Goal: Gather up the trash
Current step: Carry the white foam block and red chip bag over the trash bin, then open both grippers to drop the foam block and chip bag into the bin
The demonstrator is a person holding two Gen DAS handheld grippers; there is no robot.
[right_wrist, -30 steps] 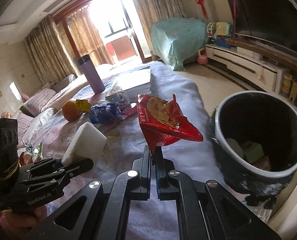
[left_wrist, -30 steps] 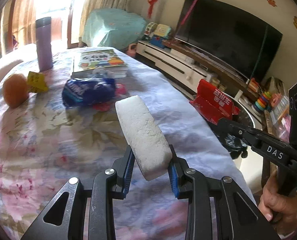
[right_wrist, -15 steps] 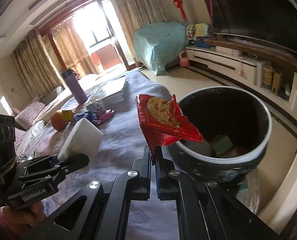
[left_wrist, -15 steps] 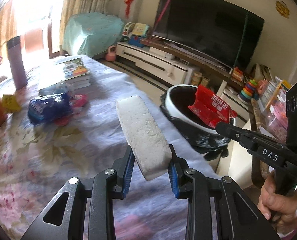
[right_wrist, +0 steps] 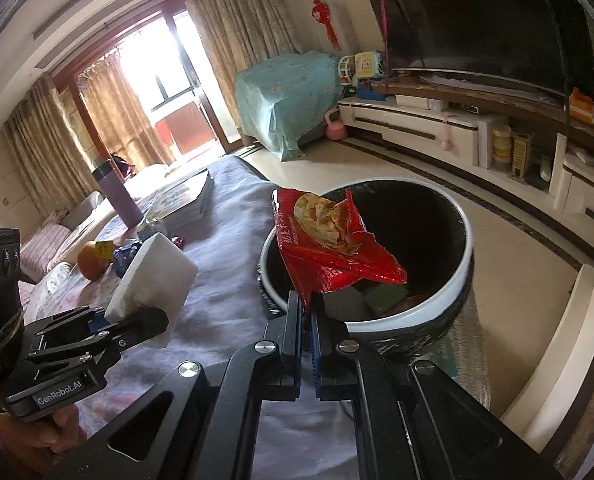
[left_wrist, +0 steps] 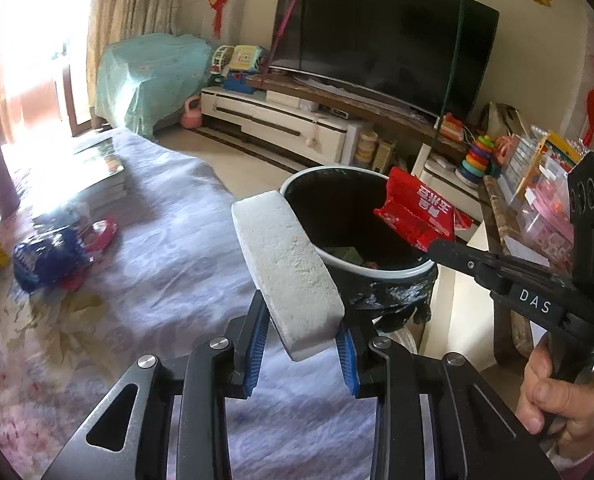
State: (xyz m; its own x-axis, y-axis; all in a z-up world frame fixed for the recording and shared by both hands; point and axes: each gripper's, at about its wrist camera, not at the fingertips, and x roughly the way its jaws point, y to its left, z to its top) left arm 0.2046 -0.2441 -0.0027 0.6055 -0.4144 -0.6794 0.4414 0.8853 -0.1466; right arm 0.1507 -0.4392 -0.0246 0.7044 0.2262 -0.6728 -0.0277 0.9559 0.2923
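Above the bin's rim (right_wrist: 453, 276), my right gripper (right_wrist: 307, 312) pinches the red wrapper (right_wrist: 329, 244), whose printed chips only the right view shows, while my left gripper (left_wrist: 302, 338) clamps the white foam block (left_wrist: 285, 268).

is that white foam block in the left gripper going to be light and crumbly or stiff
The white foam block probably stays stiff: it juts from the left gripper without sagging. Its pitted, grainy surface suggests light foam that may shed crumbs. Released over the black-lined trash bin, it would likely drop slowly.
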